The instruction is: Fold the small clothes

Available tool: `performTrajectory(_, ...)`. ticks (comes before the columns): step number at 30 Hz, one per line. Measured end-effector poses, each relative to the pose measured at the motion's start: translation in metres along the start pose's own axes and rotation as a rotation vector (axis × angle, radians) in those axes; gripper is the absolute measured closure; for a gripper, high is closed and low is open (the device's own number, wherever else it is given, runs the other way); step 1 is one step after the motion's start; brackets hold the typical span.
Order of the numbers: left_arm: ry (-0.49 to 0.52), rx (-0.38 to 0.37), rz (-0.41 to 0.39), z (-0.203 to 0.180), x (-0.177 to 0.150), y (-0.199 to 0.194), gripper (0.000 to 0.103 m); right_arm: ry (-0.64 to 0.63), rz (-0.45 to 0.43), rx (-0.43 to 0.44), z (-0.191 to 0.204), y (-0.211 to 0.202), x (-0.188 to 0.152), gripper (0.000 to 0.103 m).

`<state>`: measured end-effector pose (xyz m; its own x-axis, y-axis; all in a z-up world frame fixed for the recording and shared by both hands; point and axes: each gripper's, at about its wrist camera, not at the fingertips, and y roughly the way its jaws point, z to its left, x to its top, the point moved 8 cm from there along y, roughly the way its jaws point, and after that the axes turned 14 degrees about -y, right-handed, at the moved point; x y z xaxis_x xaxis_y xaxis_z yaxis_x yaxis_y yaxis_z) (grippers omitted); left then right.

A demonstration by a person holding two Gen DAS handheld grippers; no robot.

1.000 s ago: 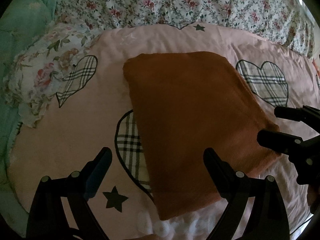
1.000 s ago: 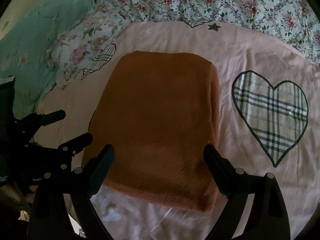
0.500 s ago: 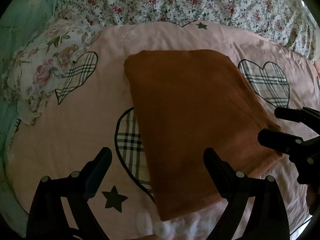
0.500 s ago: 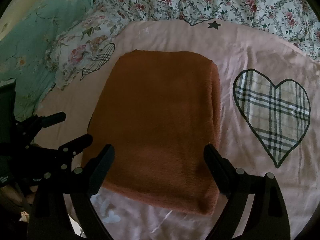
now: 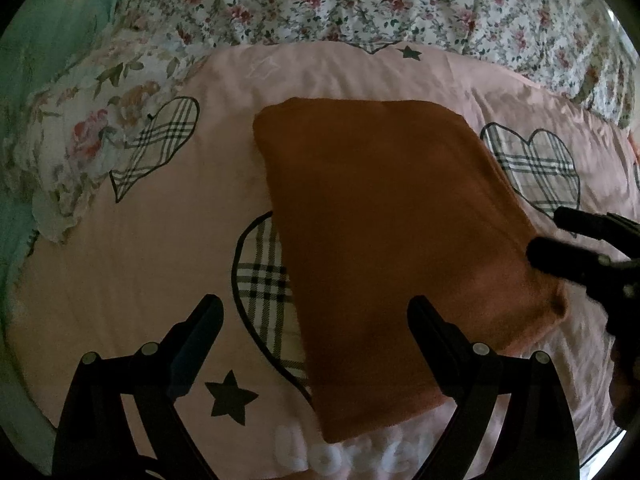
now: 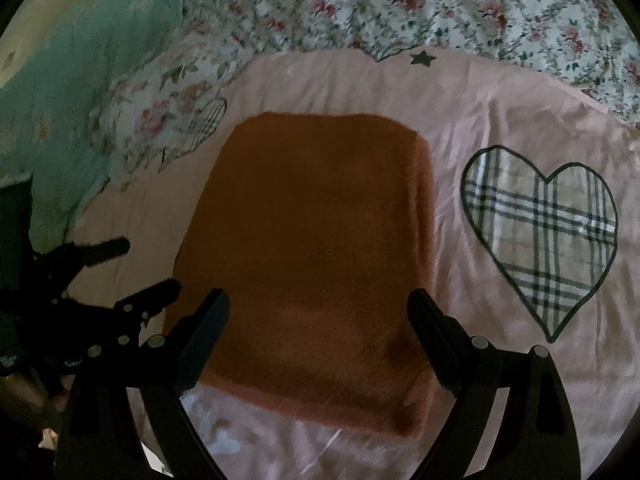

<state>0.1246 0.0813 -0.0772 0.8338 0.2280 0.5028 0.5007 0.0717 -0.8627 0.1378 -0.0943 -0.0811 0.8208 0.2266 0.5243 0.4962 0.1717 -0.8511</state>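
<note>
A rust-orange garment [image 5: 392, 240] lies folded into a flat rectangle on a pink bedsheet [image 5: 160, 248]; it also fills the middle of the right wrist view [image 6: 312, 248]. My left gripper [image 5: 316, 320] is open and empty, hovering above the garment's near left edge. My right gripper [image 6: 320, 316] is open and empty above the garment's near edge. Each gripper shows in the other's view: the right one at the garment's right corner [image 5: 576, 248], the left one beside its left edge [image 6: 120, 276].
The pink sheet carries plaid heart prints [image 6: 540, 240] and black stars [image 5: 230, 398]. A floral quilt [image 5: 400, 4] lies bunched along the far side. A floral pillow [image 5: 80, 148] and teal bedding [image 6: 80, 80] lie at the left.
Both wrist views have drawn back slightly from the garment. The garment has not moved and both grippers stay open.
</note>
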Motion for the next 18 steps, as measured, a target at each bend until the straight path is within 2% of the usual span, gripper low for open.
performTrajectory(5, -0.087, -0.051, 0.025, 0.015, 0.015, 0.011, 0.009, 0.118, -0.02, -0.015, -0.035, 0.007, 0.008, 0.014)
performTrajectory(7, -0.14, -0.082, 0.046, 0.021, 0.022, 0.019, 0.009, 0.18, -0.031, -0.009, -0.051, 0.012, 0.013, 0.026)
performTrajectory(9, -0.197, -0.111, 0.076, 0.027, 0.028, 0.03, 0.009, 0.219, -0.029, -0.011, -0.063, 0.021, 0.02, 0.03)
performTrajectory(12, -0.265, -0.166, 0.125, 0.029, 0.04, 0.048, 0.009, 0.261, -0.029, 0.013, -0.074, 0.036, 0.032, 0.03)
performTrajectory(18, -0.334, -0.227, 0.184, 0.027, 0.062, 0.084, 0.009, 0.299, -0.018, 0.059, -0.084, 0.067, 0.053, 0.033)
